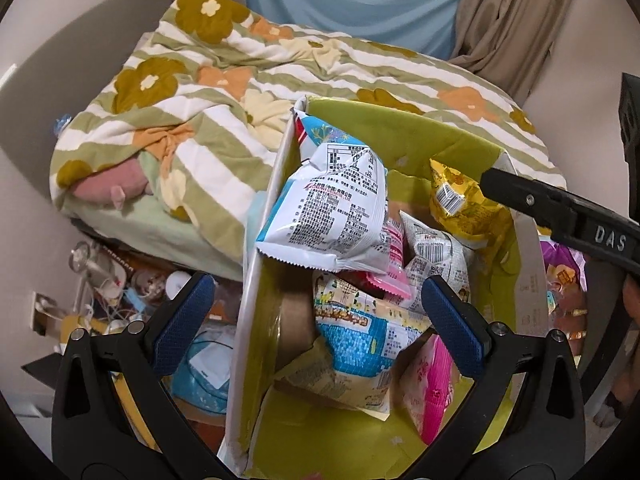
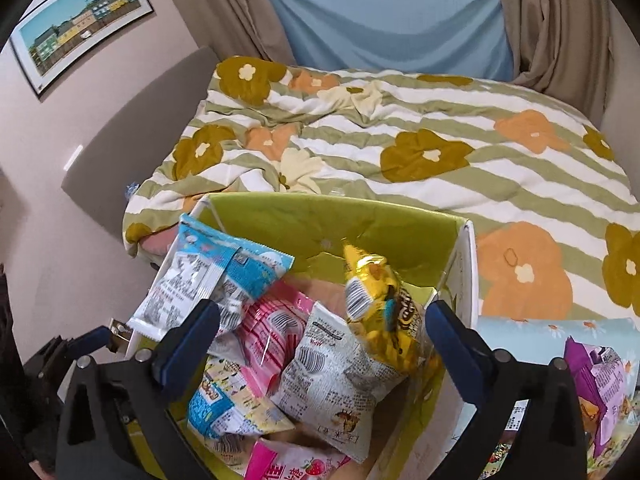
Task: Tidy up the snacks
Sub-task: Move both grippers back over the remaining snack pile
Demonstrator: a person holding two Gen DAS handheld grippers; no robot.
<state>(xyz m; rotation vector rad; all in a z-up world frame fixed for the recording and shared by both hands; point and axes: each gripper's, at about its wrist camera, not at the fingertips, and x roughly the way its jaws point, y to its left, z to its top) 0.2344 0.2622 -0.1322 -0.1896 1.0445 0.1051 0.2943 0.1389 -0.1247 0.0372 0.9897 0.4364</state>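
I have both claws hanging over the green-lined cardboard box [image 2: 280, 220] that sits against the near edge of the bed with the flowered quilt [image 2: 480, 128]. My right gripper [image 2: 324, 344] stands wide, its blue pads [image 2: 452, 344] clear of everything; the yellow snack bag [image 2: 376, 280] lies between them but untouched, leaning against the box's far right corner on top of a white packet [image 2: 332, 384]. My left gripper [image 1: 316, 320] is also spread wide with nothing pinched, straddling the box's left wall [image 1: 256, 280]. A blue-and-white packet [image 1: 332, 208] rests propped on that left wall, its printed back facing up. Below it inside the box are pink packets [image 2: 272, 320] and a blue-and-yellow patterned bag [image 1: 360, 332], piled loosely toward the middle. Outside the box's right wall, a purple packet [image 2: 596, 368] waits with other snacks on a light daisy-print surface whose kind I cannot tell.
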